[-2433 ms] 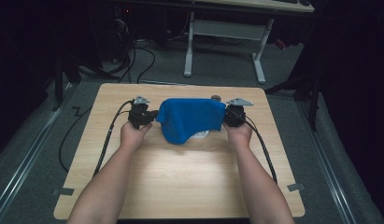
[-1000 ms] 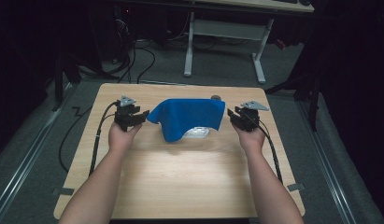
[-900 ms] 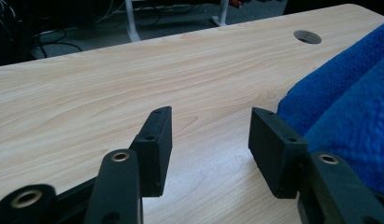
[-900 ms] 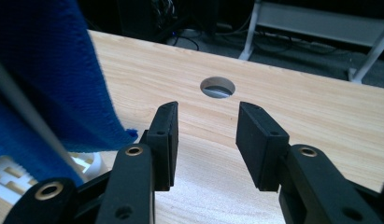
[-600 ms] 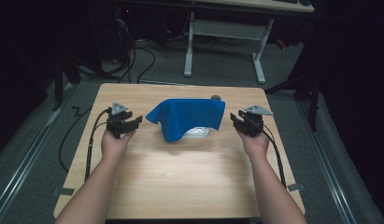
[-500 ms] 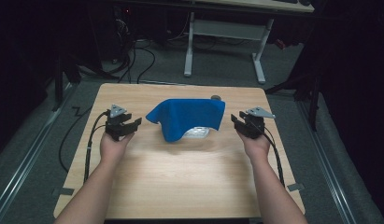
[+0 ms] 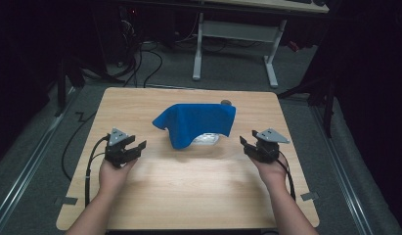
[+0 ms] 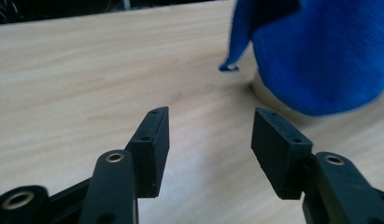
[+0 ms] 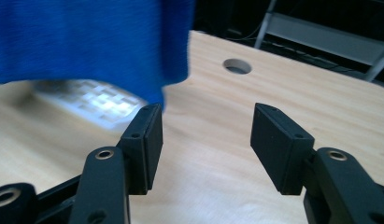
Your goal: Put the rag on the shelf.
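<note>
A blue cloth lies draped over a pale ribbed container at the middle of the wooden table. The cloth hangs down over the container's rim in the left gripper view, and the cloth covers the clear ribbed container in the right gripper view. My left gripper is open to the left of the cloth, holding nothing. My right gripper is open to the right of it, also holding nothing. Both stand apart from the cloth.
A round cable hole sits in the table near the far edge. Cables trail from both grippers towards the person. A white desk frame and floor cables lie beyond the table.
Both grippers let go of the cloth and drew back outward and towards the person. The cloth now rests draped over the container.
</note>
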